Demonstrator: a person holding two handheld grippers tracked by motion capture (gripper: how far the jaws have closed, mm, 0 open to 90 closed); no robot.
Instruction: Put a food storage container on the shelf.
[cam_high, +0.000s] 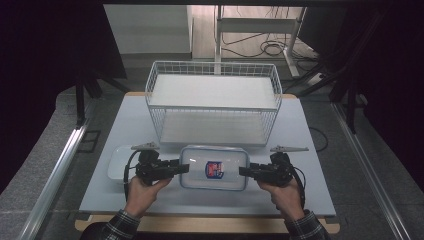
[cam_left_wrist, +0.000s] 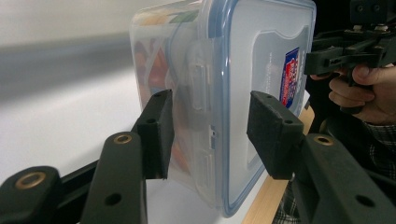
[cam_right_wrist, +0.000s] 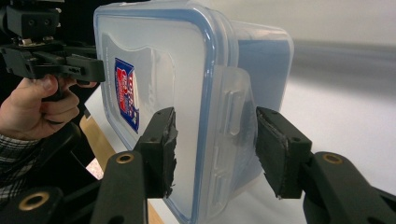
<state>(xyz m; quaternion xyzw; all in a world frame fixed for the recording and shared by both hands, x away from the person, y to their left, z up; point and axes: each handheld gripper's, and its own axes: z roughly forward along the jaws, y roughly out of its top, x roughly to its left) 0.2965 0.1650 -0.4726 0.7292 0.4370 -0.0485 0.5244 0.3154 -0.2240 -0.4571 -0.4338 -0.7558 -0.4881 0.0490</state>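
Plastic box (cam_high: 214, 168) w/ blue-rimmed snap lid and red-blue label, flat on table (cam_high: 125, 125) at near edge, just in front of wire basket (cam_high: 212, 102), white tray (cam_high: 116, 167) beside its left end. Left gripper (cam_high: 183, 168) at box's left end, right gripper (cam_high: 245, 171) at right end; both w/ jaws apart, straddling the end latches, pads not yet pressing. Step in hand, by the look of it: two-sided grasp before a lift; next calls for closing both together, evenly, then raising level, prob. toward basket.
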